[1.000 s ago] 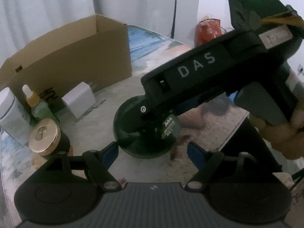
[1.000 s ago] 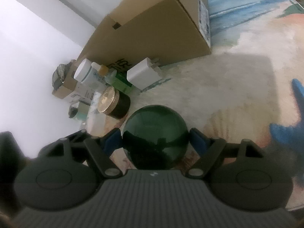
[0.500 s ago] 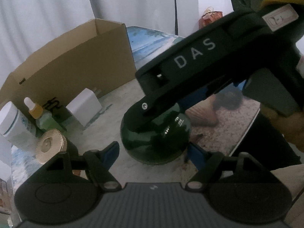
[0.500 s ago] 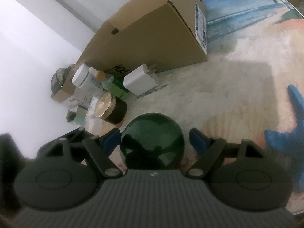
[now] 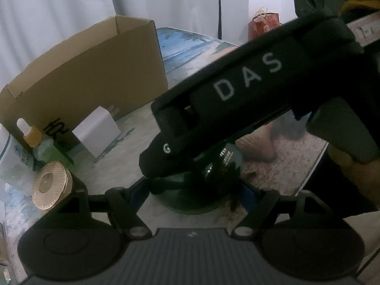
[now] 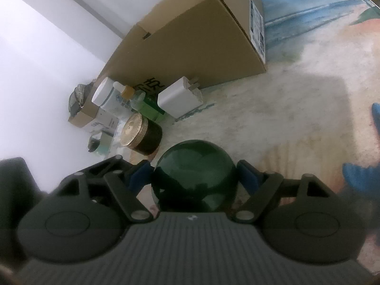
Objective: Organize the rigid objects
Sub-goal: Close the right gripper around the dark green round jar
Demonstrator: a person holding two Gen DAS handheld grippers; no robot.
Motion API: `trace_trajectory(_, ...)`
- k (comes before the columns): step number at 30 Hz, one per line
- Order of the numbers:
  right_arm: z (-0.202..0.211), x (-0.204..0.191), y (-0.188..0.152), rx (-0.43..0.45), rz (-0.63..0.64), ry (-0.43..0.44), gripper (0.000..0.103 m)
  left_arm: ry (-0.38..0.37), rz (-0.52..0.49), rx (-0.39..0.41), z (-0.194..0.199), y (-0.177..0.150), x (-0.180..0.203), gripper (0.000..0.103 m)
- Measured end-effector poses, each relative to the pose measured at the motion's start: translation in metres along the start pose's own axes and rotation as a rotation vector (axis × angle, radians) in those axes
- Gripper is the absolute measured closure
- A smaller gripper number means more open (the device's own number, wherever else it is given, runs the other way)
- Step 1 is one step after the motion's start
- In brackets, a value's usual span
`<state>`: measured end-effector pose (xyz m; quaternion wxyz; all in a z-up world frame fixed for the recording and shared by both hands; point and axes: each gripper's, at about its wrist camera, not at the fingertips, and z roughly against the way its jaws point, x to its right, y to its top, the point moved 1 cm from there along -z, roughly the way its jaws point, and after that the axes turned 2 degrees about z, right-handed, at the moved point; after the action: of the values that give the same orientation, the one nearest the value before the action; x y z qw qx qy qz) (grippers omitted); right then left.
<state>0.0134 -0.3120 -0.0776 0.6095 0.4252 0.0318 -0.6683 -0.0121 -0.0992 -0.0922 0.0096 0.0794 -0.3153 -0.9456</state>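
Observation:
A round dark green glass jar (image 6: 193, 171) sits between my right gripper's (image 6: 193, 178) blue pads, which are shut on its sides. In the left wrist view the same jar (image 5: 220, 166) shows just above the table, partly hidden by the right gripper's black body (image 5: 237, 95) that crosses the view. My left gripper (image 5: 194, 194) is open, with the jar between its fingertips but not touched.
An open cardboard box (image 6: 194, 40) stands at the back. Beside it stand a white charger (image 6: 179, 99), a green dropper bottle (image 6: 142, 104), a white jar (image 6: 105, 93) and a gold-lidded dark jar (image 6: 142, 133). The beach-print table's edge (image 5: 315, 163) lies at the right.
The green jar has been lifted and carried a little toward the gold-lidded jar by my right gripper. My left gripper has moved in closer around it.

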Motion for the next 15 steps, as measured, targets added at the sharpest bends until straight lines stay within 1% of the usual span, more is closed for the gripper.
trace_trajectory(2,-0.0003,-0.0007,-0.0007,0.005,0.004,-0.006,0.025,-0.001,-0.002,0.002,0.0001,0.0004,0.0,0.025)
trace_trajectory(10,0.0009,-0.0038,-0.0038,0.015,0.02,-0.018,0.025,-0.003,0.015,-0.002,0.0015,0.0028,0.0001,0.025)
trace_trajectory(15,0.0038,-0.0071,-0.0043,0.025,0.028,-0.016,0.025,0.005,0.016,0.01,0.007,0.0046,0.001,0.025)
